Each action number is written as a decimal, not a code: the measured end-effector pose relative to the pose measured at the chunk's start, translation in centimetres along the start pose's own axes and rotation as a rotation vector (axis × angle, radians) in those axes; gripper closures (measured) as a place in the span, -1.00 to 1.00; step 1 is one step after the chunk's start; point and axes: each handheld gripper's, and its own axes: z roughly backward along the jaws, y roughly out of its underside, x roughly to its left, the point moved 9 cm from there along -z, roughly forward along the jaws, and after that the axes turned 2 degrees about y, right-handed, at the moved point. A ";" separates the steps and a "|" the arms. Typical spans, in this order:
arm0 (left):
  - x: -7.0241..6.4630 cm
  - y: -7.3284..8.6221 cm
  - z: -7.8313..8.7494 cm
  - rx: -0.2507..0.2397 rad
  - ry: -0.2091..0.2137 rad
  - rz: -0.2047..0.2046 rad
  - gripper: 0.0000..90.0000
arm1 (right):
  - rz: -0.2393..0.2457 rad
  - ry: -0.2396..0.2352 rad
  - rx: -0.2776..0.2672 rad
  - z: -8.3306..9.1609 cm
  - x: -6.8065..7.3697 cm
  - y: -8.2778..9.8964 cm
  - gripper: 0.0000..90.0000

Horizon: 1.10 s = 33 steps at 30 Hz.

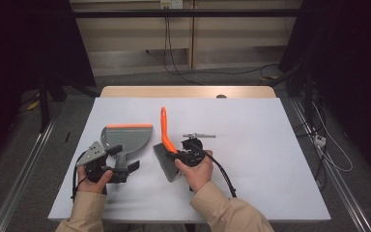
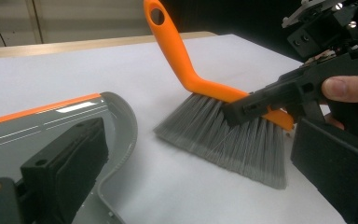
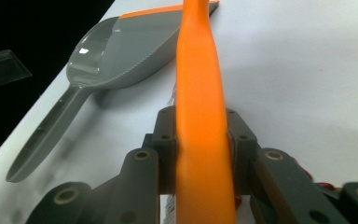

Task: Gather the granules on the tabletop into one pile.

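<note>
Brush pinched, dustpan waiting

The right gripper (image 1: 181, 153) pinches the orange brush (image 1: 165, 140) across its back, bristles on the white table (image 1: 251, 159) near its middle. The left gripper (image 1: 118, 164), jaws spread, sits at the grey dustpan (image 1: 125, 137) handle, towards the table's left edge.

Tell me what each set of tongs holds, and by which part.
The right tongs clamp the orange brush at its back, above the bristles. The left tongs sit at the grey dustpan's handle; grip unclear.
</note>
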 end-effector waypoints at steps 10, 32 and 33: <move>-0.1 0.0 -0.1 0.002 0.005 -0.004 -0.92 | -0.007 0.033 0.006 0.7 -0.9 0.0 0.58; -0.2 0.0 -0.2 0.005 0.007 -0.005 -0.92 | -0.046 0.099 0.002 2.3 -3.1 0.0 0.58; -0.2 0.0 -0.2 0.002 0.007 -0.002 -0.92 | -0.052 0.103 0.000 2.5 -3.2 0.0 0.58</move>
